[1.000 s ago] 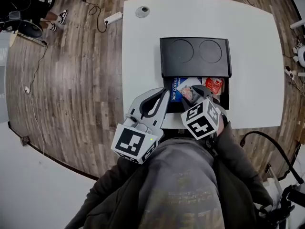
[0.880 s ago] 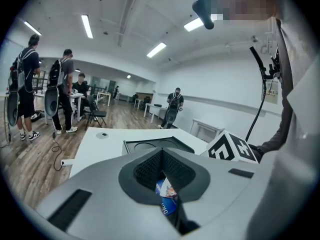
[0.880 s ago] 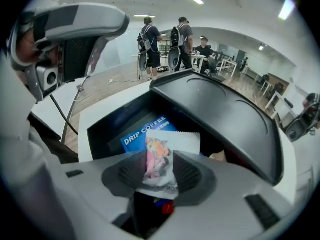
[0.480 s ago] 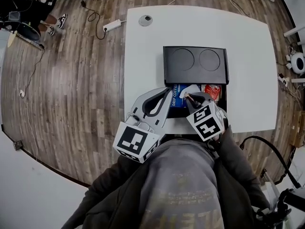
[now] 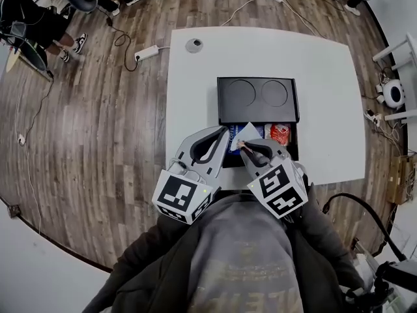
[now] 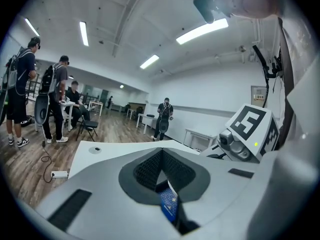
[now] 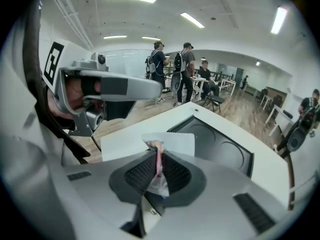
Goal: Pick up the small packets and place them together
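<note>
A black tray [image 5: 257, 93] on the white table [image 5: 326, 77] has a front compartment with a blue drip coffee packet [image 5: 236, 135], a white packet [image 5: 251, 131] and a red packet [image 5: 279, 134]. My right gripper [image 5: 243, 147] hangs above that compartment, shut on a small pinkish packet [image 7: 159, 165]. Its jaws have just been closing on this packet, which stands upright between the pads. My left gripper [image 5: 225, 132] sits beside it at the tray's near left, jaws shut with nothing between them. The blue packet [image 6: 169, 206] shows below its jaws.
The tray's back half has two round recesses [image 5: 256, 92]. A round grommet [image 5: 193, 44] sits near the table's far edge. A power strip [image 5: 146, 52] and cables lie on the wood floor. Several people [image 7: 172, 71] stand in the room beyond.
My right gripper has closed on the small packet in the tray's compartment and lifted it out. The left gripper has stayed about where it was.
</note>
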A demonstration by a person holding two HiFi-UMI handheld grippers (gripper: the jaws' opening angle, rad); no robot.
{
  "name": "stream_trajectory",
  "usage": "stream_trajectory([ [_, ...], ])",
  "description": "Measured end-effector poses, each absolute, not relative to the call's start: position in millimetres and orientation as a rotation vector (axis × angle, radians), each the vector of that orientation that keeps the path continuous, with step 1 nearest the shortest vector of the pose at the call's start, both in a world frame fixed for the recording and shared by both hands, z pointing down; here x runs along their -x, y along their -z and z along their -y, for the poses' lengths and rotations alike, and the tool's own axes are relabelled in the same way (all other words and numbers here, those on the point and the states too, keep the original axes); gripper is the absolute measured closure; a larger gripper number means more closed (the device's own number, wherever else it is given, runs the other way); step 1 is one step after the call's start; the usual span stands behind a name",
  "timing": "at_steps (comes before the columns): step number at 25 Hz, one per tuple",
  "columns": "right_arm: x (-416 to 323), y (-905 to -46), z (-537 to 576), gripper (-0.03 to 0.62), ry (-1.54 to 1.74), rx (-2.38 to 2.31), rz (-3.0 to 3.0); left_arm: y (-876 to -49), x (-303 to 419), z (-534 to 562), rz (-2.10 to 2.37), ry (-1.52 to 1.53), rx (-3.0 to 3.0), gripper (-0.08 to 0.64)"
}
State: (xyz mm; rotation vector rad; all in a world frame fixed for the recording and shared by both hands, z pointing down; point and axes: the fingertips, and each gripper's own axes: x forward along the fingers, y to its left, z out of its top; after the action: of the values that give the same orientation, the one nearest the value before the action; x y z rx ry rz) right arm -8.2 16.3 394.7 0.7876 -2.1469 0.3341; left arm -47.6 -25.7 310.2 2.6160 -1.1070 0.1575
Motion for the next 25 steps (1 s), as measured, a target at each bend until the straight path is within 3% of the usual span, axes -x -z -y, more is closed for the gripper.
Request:
stream_trajectory([
  [25,-100.7,-383.9,107.0,0.548,-0.33,-0.997,2.117,-315.8,10.4,62.7,1.219,-0.287,-2.499,0.557],
])
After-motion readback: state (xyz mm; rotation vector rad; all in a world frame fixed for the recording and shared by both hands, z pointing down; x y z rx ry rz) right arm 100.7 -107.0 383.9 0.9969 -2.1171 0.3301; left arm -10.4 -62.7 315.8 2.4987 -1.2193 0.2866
